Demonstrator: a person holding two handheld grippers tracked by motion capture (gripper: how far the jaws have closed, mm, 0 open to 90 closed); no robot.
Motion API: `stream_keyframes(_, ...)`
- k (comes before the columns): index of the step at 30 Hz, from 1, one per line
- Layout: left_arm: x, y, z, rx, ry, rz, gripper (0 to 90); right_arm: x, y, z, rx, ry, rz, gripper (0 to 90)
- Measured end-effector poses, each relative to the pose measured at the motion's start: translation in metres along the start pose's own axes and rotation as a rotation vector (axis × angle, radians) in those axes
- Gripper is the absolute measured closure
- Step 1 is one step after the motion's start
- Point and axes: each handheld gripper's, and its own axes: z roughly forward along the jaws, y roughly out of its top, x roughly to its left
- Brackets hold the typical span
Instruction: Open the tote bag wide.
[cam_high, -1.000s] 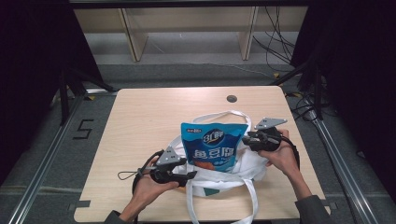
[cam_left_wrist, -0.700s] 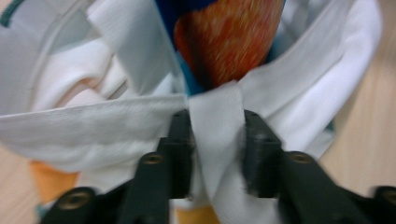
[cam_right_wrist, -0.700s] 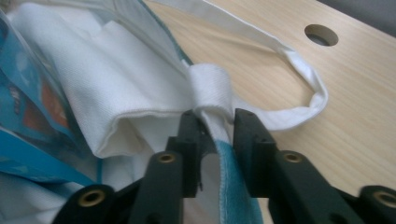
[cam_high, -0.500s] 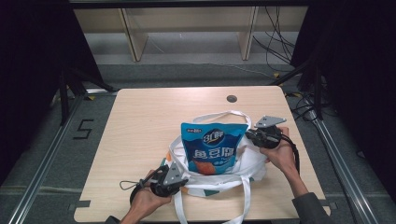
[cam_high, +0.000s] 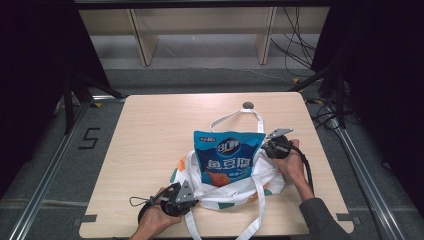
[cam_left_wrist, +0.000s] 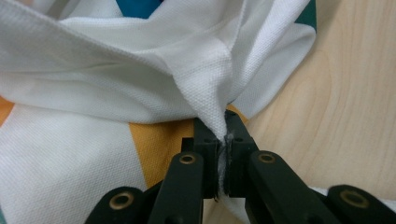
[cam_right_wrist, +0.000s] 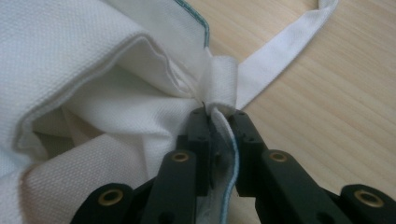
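Fabric of the white cloth tote bag (cam_high: 235, 187) with coloured patches lay on the pale wooden table (cam_high: 150, 130), a blue snack packet (cam_high: 227, 157) standing in it. The left gripper (cam_left_wrist: 223, 140) had just closed, pinching the bag's near edge. The right gripper (cam_right_wrist: 219, 123) had likewise just clamped its rim by a handle strap (cam_right_wrist: 280, 42).

Bare table (cam_high: 150, 130) left; upright snack bag (cam_high: 227, 157) between hands
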Motion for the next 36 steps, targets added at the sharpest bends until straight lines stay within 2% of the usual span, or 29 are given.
stream_keyframes(3, 0.001, 0.002, -0.005, -0.015, -0.017, -0.025, 82.3, -0.001, 0.002, -0.004, -0.005, 0.006, 0.026, 78.6)
stream_keyframes(4, 0.002, 0.003, -0.008, -0.017, -0.032, -0.028, 76.3, -0.002, 0.003, -0.008, -0.018, 0.005, 0.048, 72.5)
stream_keyframes(6, -0.002, 0.007, -0.019, -0.047, -0.052, -0.062, 61.4, -0.005, 0.006, -0.021, -0.054, -0.005, 0.091, 61.6)
stream_keyframes(7, -0.003, 0.008, -0.025, -0.059, -0.053, -0.073, 53.6, -0.006, 0.008, -0.032, -0.068, 0.012, 0.114, 56.7)
stream_keyframes(8, -0.002, 0.01, -0.03, -0.061, -0.055, -0.078, 48.8, -0.008, 0.008, -0.041, -0.113, 0.02, 0.111, 54.3)
stream_keyframes(9, -0.001, 0.013, -0.038, -0.102, -0.059, -0.097, 43.7, -0.009, 0.008, -0.049, -0.155, 0.022, 0.106, 54.0)
stream_keyframes(10, 0.0, 0.016, -0.043, -0.145, -0.052, -0.135, 40.8, -0.007, 0.009, -0.065, -0.17, 0.046, 0.139, 54.0)
stream_keyframes(11, 0.003, 0.018, -0.047, -0.172, -0.053, -0.153, 39.6, -0.006, 0.009, -0.076, -0.195, 0.059, 0.118, 53.9)
stream_keyframes(12, 0.008, 0.024, -0.053, -0.206, -0.028, -0.149, 39.4, -0.002, 0.008, -0.083, -0.21, 0.083, 0.13, 54.2)
stream_keyframes(13, 0.011, 0.028, -0.055, -0.235, -0.003, -0.17, 41.3, 0.005, 0.007, -0.095, -0.227, 0.121, 0.106, 54.9)
stream_keyframes(14, 0.014, 0.031, -0.057, -0.251, -0.001, -0.167, 46.7, 0.014, 0.005, -0.102, -0.227, 0.157, 0.112, 56.7)
stream_keyframes(16, 0.023, 0.039, -0.053, -0.293, 0.014, -0.173, 57.5, 0.028, 0.001, -0.11, -0.224, 0.199, 0.054, 59.6)
stream_keyframes(17, 0.03, 0.042, -0.049, -0.293, 0.016, -0.151, 61.8, 0.039, -0.002, -0.114, -0.206, 0.245, 0.041, 61.1)
stream_keyframes(19, 0.037, 0.044, -0.038, -0.295, 0.012, -0.183, 68.8, 0.052, -0.006, -0.114, -0.192, 0.286, 0.016, 61.3)
stream_keyframes(20, 0.042, 0.043, -0.029, -0.281, 0.014, -0.191, 72.0, 0.055, -0.007, -0.112, -0.184, 0.289, -0.007, 61.4)
stream_keyframes(21, 0.044, 0.043, -0.023, -0.277, 0.011, -0.188, 75.2, 0.062, -0.011, -0.107, -0.159, 0.276, -0.007, 62.8)
stream_keyframes(22, 0.045, 0.041, -0.017, -0.259, -0.01, -0.214, 76.9, 0.063, -0.013, -0.103, -0.14, 0.266, -0.026, 64.7)
stream_keyframes(23, 0.046, 0.037, -0.009, -0.239, -0.035, -0.22, 79.8, 0.065, -0.016, -0.097, -0.103, 0.265, -0.039, 68.4)
stream_keyframes(24, 0.045, 0.035, -0.006, -0.202, -0.023, -0.204, 82.2, 0.068, -0.021, -0.09, -0.089, 0.283, -0.041, 78.0)
stream_keyframes(25, 0.043, 0.03, -0.001, -0.157, -0.008, -0.177, 83.8, 0.069, -0.024, -0.088, -0.056, 0.297, -0.053, 83.5)
stream_keyframes(26, 0.042, 0.026, 0.004, -0.15, -0.015, -0.187, 85.3, 0.072, -0.029, -0.083, -0.045, 0.301, -0.075, 87.3)
stream_keyframes(27, 0.043, 0.021, 0.006, -0.148, -0.026, -0.202, 86.2, 0.075, -0.033, -0.081, 0.007, 0.303, -0.093, 89.3)
stream_keyframes(28, 0.044, 0.02, 0.006, -0.16, -0.033, -0.224, 86.8, 0.08, -0.04, -0.078, -0.004, 0.287, -0.103, 90.0)
stream_keyframes(29, 0.046, 0.02, 0.005, -0.134, -0.009, -0.192, 87.6, 0.083, -0.045, -0.078, 0.003, 0.286, -0.106, 90.0)
stream_keyframes(30, 0.047, 0.019, 0.006, -0.128, 0.011, -0.179, 88.8, 0.084, -0.048, -0.078, 0.005, 0.293, -0.105, 90.0)
stream_keyframes(32, 0.047, 0.016, 0.011, -0.136, -0.004, -0.208, 89.2, 0.086, -0.054, -0.075, 0.004, 0.297, -0.088, 90.0)
stream_keyframes(33, 0.047, 0.014, 0.014, -0.126, 0.002, -0.209, 89.2, 0.088, -0.057, -0.072, 0.022, 0.296, -0.073, 90.0)
stream_keyframes(34, 0.047, 0.014, 0.016, -0.127, 0.004, -0.207, 89.4, 0.087, -0.058, -0.067, 0.001, 0.276, -0.082, 90.0)
stream_keyframes(36, 0.047, 0.014, 0.016, -0.123, 0.004, -0.21, 89.4, 0.087, -0.055, -0.066, 0.015, 0.278, -0.101, 90.0)
